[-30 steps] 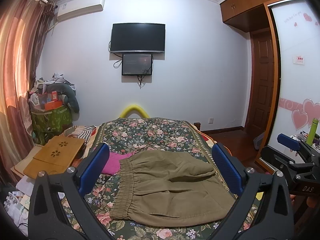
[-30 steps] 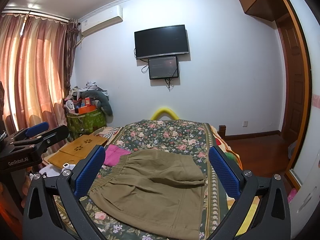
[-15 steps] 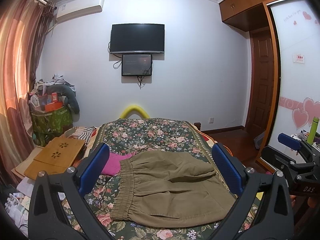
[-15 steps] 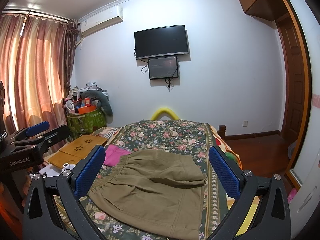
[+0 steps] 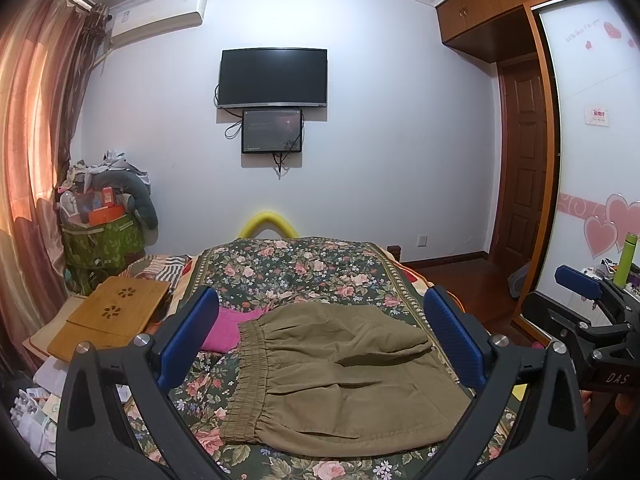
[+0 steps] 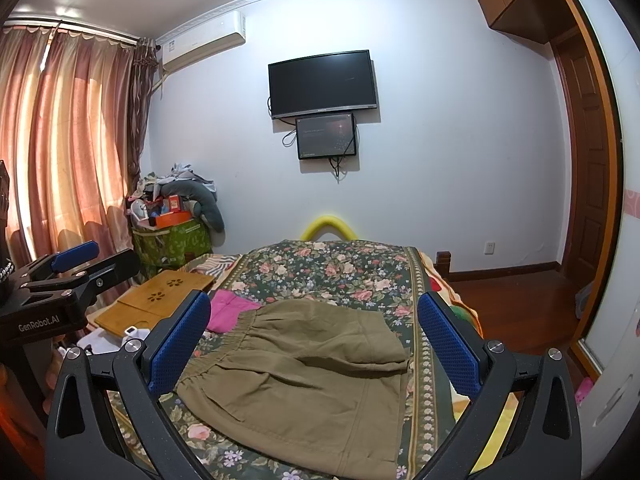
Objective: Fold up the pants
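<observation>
Olive-brown pants [image 5: 340,376] [image 6: 304,380] lie folded into a compact rectangle on the floral bedspread [image 5: 296,268] [image 6: 344,272], elastic waistband to the left. My left gripper [image 5: 320,336] hovers above the near part of the bed, open, blue pads wide apart with nothing between them. My right gripper [image 6: 316,336] is likewise open and empty, held above the pants. In the left wrist view the right gripper [image 5: 584,292] shows at the right edge; in the right wrist view the left gripper [image 6: 72,264] shows at the left edge.
A pink cloth [image 5: 228,328] [image 6: 228,310] lies just left of the waistband. A wooden lap tray [image 5: 112,316] [image 6: 160,296] sits on the bed's left side. A heaped green bin [image 5: 100,236] stands by the curtains. A wardrobe [image 5: 592,160] and door stand on the right.
</observation>
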Action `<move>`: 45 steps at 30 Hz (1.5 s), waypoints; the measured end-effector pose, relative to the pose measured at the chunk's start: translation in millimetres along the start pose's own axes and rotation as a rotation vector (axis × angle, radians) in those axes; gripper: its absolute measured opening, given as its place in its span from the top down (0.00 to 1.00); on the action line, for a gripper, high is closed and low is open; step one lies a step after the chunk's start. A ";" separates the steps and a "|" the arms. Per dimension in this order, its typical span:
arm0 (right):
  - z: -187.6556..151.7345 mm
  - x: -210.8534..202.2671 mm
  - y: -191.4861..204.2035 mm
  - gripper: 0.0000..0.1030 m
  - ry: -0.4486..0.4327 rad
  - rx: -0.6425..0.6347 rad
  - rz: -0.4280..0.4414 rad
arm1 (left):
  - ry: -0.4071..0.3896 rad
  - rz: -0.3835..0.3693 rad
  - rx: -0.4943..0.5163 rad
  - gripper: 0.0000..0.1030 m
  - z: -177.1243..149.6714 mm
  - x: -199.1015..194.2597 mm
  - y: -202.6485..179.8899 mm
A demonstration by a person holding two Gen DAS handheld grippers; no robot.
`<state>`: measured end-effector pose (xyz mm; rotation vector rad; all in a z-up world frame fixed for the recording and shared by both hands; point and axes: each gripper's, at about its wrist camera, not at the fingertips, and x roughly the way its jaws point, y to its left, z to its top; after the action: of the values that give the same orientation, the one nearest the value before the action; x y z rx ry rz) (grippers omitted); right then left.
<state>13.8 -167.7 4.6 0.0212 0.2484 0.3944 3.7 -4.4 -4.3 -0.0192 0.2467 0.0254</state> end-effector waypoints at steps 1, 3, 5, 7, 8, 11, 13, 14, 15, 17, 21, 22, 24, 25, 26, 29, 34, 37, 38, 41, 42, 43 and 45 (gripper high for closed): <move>0.2 0.0 -0.1 0.00 0.000 0.000 0.000 | 0.000 0.001 0.001 0.00 -0.2 0.1 -0.3; 0.5 0.1 -0.4 0.00 0.000 0.000 0.001 | 0.000 0.002 0.002 0.00 -0.1 0.4 -1.6; 0.8 0.0 -0.4 0.00 0.001 0.000 0.000 | -0.001 0.002 0.003 0.00 -0.1 0.5 -2.1; 0.8 -0.1 -0.7 0.00 0.000 0.000 0.000 | -0.001 0.000 0.002 0.00 -0.2 0.4 -2.1; 0.9 0.1 -0.8 0.00 0.001 0.001 0.001 | -0.001 -0.002 0.002 0.00 -0.1 0.3 -1.9; 0.8 -0.1 -0.7 0.00 0.000 0.000 0.000 | -0.002 -0.002 0.005 0.00 -0.9 -1.1 -1.4; 0.8 0.0 -1.1 0.00 0.002 0.000 0.000 | -0.003 0.001 0.007 0.00 -0.8 -1.3 -1.7; 0.6 0.0 -1.1 0.00 0.001 0.000 0.001 | -0.003 0.001 0.008 0.00 -1.0 -1.3 -1.7; 0.6 -0.2 -1.2 0.00 0.001 0.001 0.001 | -0.002 0.001 0.007 0.00 -1.0 -1.4 -1.6; 1.0 0.0 -1.1 0.00 0.004 0.001 -0.001 | -0.003 0.001 0.007 0.00 -1.1 -1.4 -1.7; 1.3 2.0 -2.0 0.00 0.007 0.002 0.000 | -0.001 0.002 0.008 0.00 -1.5 -1.1 -1.8; 1.0 2.7 -2.2 0.00 0.008 0.001 0.000 | 0.000 0.002 0.008 0.00 -1.7 -0.8 -1.7; 0.3 4.0 -2.4 0.00 0.012 -0.001 -0.002 | 0.002 0.003 0.007 0.00 -2.0 0.4 -1.4; -0.2 5.1 -2.7 0.00 0.015 -0.001 -0.005 | 0.005 0.003 0.007 0.00 -1.9 1.1 -1.7; -0.7 6.5 -3.2 0.00 0.017 -0.002 -0.007 | 0.008 0.003 0.006 0.00 -1.5 2.2 -1.3; -3.7 12.3 -5.9 0.00 0.031 -0.002 -0.016 | 0.022 0.003 0.005 0.00 -2.4 8.7 0.1; -11.1 30.4 -16.5 0.00 0.071 -0.003 -0.032 | 0.080 0.000 0.009 0.00 -3.1 35.2 2.3; -16.4 44.9 -24.3 0.00 0.103 -0.006 -0.052 | 0.117 0.005 0.016 0.00 -8.7 59.6 7.0; -18.8 51.1 -28.1 0.00 0.116 -0.008 -0.059 | 0.131 0.007 0.017 0.00 -10.7 67.2 8.5; -26.2 74.1 -38.9 0.00 0.165 -0.020 -0.084 | 0.202 0.016 0.007 0.00 -21.1 102.0 17.4; -30.2 85.5 -44.2 0.00 0.190 -0.026 -0.089 | 0.243 0.020 0.000 0.00 -27.3 117.0 21.0; -33.0 91.1 -47.1 0.00 0.207 -0.030 -0.092 | 0.273 0.018 -0.005 0.00 -31.1 128.7 24.7; -39.4 104.2 -54.5 0.00 0.238 -0.034 -0.096 | 0.333 0.027 -0.019 0.00 -40.1 155.3 33.9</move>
<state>117.9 -179.2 -61.8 -0.0712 0.4759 0.3055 143.6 32.2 -81.6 -0.0395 0.5798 0.0512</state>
